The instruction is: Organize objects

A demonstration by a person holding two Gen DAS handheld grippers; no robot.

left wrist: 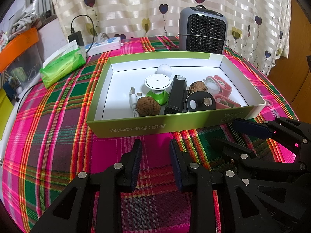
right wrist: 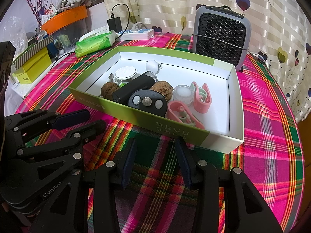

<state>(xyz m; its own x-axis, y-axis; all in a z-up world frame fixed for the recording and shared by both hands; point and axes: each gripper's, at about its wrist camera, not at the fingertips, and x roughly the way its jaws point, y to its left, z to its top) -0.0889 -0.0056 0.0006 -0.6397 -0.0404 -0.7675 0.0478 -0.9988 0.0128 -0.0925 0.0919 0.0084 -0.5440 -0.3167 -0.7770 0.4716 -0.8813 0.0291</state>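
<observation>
A shallow green and white box (left wrist: 136, 128) (right wrist: 175, 124) stands on the plaid tablecloth. It holds two walnuts (left wrist: 148, 106) (right wrist: 162, 89), a black rectangular device (left wrist: 176, 95) (right wrist: 134, 88), a black key fob (left wrist: 200, 102) (right wrist: 147, 102), pink clips (left wrist: 223, 86) (right wrist: 202, 97), a small clear jar (right wrist: 182, 93), a white-topped green stand (left wrist: 157, 85), a white ball (left wrist: 164, 70) and a white USB cable (left wrist: 134, 99). My left gripper (left wrist: 155, 145) (right wrist: 93, 120) is open and empty just before the box's near wall. My right gripper (right wrist: 156, 143) (left wrist: 227, 132) is open and empty beside it.
A grey mesh-fronted heater (left wrist: 203, 32) (right wrist: 221, 36) stands behind the box. A green tissue pack (left wrist: 62, 66) (right wrist: 93, 44), a white power strip (left wrist: 105, 45) with a black charger (left wrist: 76, 36) lie at the back left. A curtain hangs behind. Boxes and clutter sit left of the table.
</observation>
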